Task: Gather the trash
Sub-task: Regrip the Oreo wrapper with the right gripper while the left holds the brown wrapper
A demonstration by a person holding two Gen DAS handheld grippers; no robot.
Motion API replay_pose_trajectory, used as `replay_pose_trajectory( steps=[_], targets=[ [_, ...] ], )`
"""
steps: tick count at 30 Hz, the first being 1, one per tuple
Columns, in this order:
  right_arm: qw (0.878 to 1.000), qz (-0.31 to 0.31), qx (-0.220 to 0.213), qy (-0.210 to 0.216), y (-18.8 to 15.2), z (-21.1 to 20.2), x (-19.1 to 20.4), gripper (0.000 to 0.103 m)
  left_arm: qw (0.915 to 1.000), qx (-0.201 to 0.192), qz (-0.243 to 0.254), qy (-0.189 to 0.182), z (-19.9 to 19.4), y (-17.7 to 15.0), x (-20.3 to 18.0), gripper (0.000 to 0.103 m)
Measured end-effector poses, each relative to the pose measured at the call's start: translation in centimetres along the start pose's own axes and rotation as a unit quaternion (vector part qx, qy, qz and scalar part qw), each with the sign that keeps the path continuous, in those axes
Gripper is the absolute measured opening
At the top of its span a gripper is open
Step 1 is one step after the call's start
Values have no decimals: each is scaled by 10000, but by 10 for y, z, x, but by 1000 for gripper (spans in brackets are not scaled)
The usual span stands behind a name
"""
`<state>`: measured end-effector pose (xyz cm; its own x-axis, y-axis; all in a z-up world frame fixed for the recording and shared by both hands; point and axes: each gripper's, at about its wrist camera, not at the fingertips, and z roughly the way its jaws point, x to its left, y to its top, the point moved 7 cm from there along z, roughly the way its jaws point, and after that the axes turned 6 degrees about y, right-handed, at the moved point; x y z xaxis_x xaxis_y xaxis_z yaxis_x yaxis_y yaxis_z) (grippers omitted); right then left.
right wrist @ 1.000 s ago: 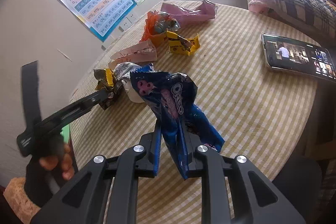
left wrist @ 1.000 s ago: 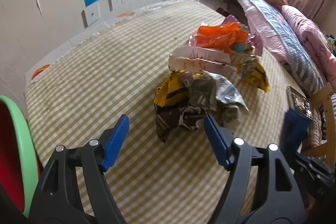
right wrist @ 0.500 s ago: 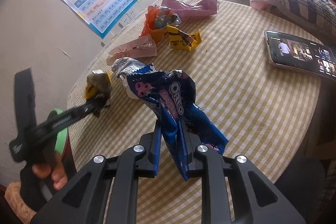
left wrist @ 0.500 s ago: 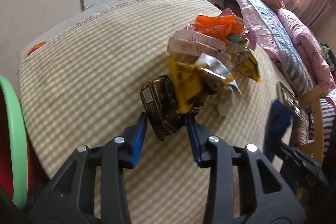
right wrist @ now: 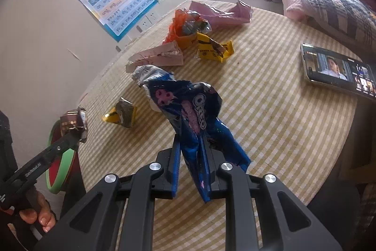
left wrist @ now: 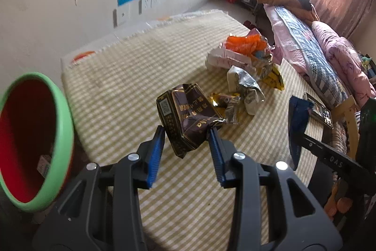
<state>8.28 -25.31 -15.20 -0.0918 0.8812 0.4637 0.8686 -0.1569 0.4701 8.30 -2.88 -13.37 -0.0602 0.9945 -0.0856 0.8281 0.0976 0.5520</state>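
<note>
My left gripper point(left wrist: 186, 135) is shut on a crumpled dark brown snack packet point(left wrist: 188, 119) and holds it above the checked tablecloth. The right wrist view shows that left gripper point(right wrist: 78, 133) with the brown packet point(right wrist: 72, 120) close over the green-rimmed red bin point(right wrist: 58, 173). That bin point(left wrist: 63, 133) stands just off the table's left edge. My right gripper point(right wrist: 191, 147) is shut on a blue Oreo wrapper point(right wrist: 195, 114), lifted off the table. Its blue wrapper point(left wrist: 297, 124) also shows at the right of the left wrist view.
On the cloth lie a gold wrapper point(right wrist: 122, 113), a silver wrapper point(right wrist: 148, 73), a pink carton point(right wrist: 159, 57), a yellow wrapper point(right wrist: 213, 49), an orange bag point(right wrist: 185, 25) and a pink bag point(right wrist: 221, 13). A lit phone point(right wrist: 338, 72) lies at the right edge. A bed stands beyond.
My left gripper shut on the brown packet and carried it up and left toward the bin. The gold wrapper stayed on the cloth. My right gripper kept still with the Oreo wrapper.
</note>
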Motion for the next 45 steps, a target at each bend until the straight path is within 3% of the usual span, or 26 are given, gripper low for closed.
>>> replay_pose_trajectory(
  steps=[15, 16, 18, 19, 30, 32, 35, 45],
  targets=[
    [9992, -351, 9, -171, 0, -2, 20, 17, 9997, -95, -207, -36, -15, -13, 21, 37],
    [9992, -337, 23, -234, 0, -1, 18, 23, 9997, -93, -221, -47, -14, -13, 22, 37],
    [9991, -282, 13, -302, 1, 1, 13, 59, 9996, -74, -246, -66, -14, -15, 23, 37],
    [9991, -277, 6, -335, 2, 2, 11, 61, 9996, -68, -256, -74, -14, -16, 24, 37],
    [9965, -149, 457, -680, -6, 34, -14, 62, 9994, -7, -313, -120, -11, -20, 27, 37],
    [9965, -184, 466, -669, -6, 35, -12, 48, 9995, 10, -303, -111, -10, -21, 27, 37],
    [9970, -189, 452, -606, -6, 34, -11, 39, 9996, 22, -277, -93, -9, -21, 25, 37],
    [9992, -232, 225, -255, -2, 16, 7, 34, 9998, 37, -215, -43, -8, -21, 23, 37]
  ],
)
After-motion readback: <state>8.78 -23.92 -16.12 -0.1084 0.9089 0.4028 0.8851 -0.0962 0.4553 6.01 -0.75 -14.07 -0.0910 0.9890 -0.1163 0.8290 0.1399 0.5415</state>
